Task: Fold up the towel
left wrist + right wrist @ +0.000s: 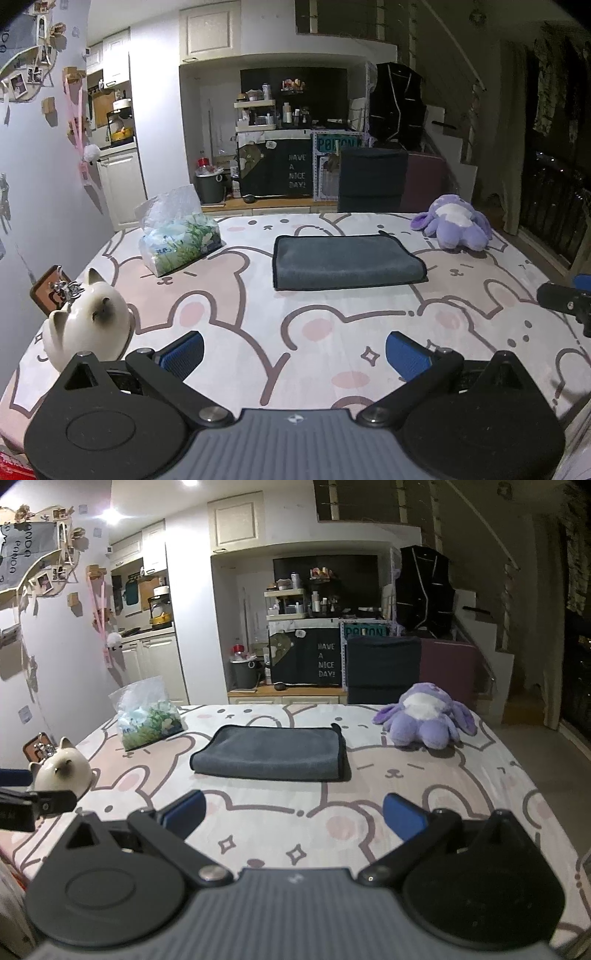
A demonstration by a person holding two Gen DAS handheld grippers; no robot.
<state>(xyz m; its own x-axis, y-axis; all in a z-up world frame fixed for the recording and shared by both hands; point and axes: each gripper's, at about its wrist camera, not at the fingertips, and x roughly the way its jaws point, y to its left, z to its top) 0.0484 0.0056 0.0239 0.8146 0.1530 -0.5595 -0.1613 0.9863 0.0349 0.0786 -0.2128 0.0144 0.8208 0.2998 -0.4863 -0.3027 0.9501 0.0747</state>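
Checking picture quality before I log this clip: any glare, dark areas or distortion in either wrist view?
Left wrist view: strong fisheye curve, dark right side and corners, gray towel sharp. Right wrist view: two ceiling lights flare at upper left, right edge dark, towel clear, right gripper body slightly soft up close.

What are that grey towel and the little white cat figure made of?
The grey towel looks like soft microfibre or plush cloth: matte, thick, with a rounded fold and a dark stitched edge. The white cat figure looks like glazed ceramic, since it is smooth and shiny with light glinting off it, though glossy plastic is possible.
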